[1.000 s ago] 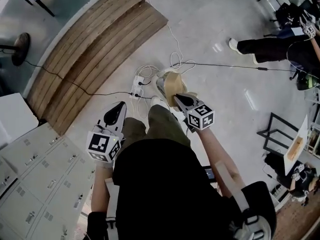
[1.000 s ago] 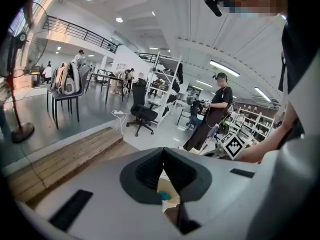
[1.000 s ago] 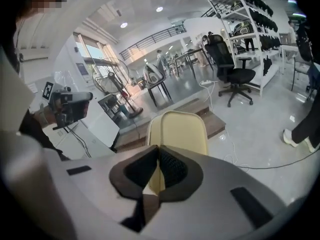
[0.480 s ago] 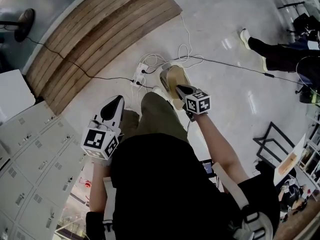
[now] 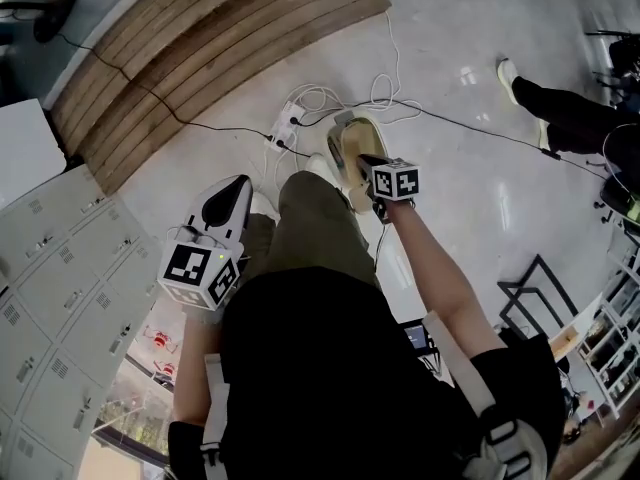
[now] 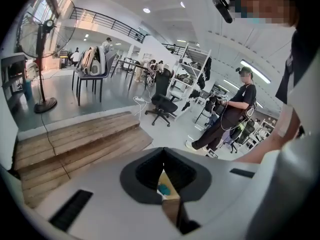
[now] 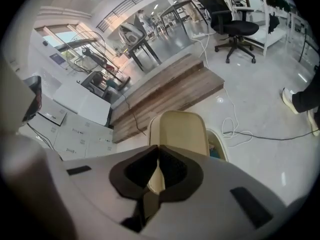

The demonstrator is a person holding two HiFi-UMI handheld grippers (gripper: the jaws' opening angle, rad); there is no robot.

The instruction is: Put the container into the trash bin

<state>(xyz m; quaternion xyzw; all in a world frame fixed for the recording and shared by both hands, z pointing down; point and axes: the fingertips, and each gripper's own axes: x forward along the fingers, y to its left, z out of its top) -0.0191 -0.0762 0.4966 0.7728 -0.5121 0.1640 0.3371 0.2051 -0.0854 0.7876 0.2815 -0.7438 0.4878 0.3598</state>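
We hold the beige container (image 7: 180, 130) by its near edge, with the right gripper (image 7: 159, 156) clamped tight on that thin wall. From the head view the container (image 5: 352, 154) hangs low in front of our legs, close to the floor and beside the white power strip (image 5: 287, 126) and its loose cables. In the right gripper view, the pale rim of the trash bin (image 7: 223, 146) shows just behind and to the right of the container, which partly covers the opening. We judge the carry to be nearly done. What is left is to bring the container fully over the opening and let it go, as it is not yet inside. The left gripper (image 6: 163, 154) has its jaws together on nothing and hangs by our left leg, well apart from the bin.
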